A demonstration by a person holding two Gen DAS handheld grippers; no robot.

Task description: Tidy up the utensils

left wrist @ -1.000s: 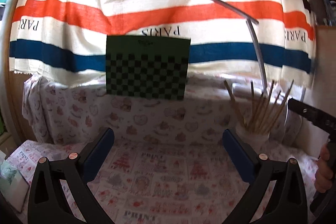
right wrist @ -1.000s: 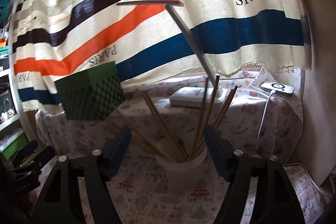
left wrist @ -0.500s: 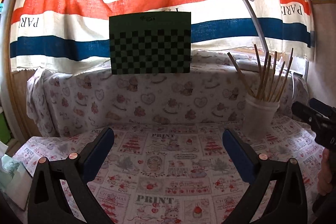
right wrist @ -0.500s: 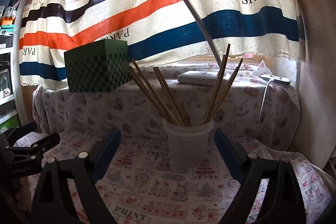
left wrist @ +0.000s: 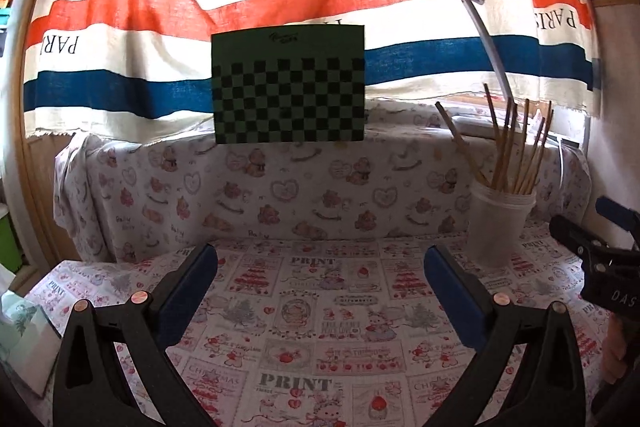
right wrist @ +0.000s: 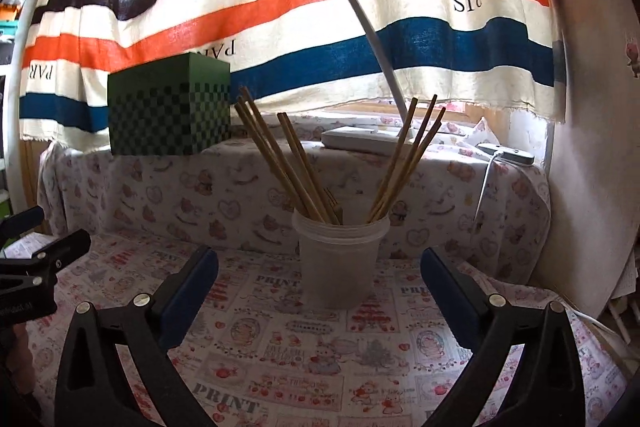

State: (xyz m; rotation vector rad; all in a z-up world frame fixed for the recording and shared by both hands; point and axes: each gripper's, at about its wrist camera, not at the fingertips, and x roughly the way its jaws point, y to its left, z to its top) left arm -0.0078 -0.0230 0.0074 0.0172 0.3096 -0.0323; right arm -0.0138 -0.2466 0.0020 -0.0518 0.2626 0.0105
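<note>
Left gripper (left wrist: 320, 267) jaws wide apart, nothing held, over the printed tablecloth (left wrist: 304, 311); green checkered box (left wrist: 288, 87) on the ledge behind. Cup (right wrist: 340, 259) of chopsticks (right wrist: 288, 163) stands upright on the cloth, straight ahead of the right gripper (right wrist: 319, 269), between its spread, empty fingers, not touching. Desk lamp (right wrist: 360, 139) behind.

Chopsticks (right wrist: 304, 183) lower ends hidden inside translucent cup (right wrist: 338, 267); right gripper (left wrist: 592, 247) cut off by right edge, jaw state unclear.
</note>
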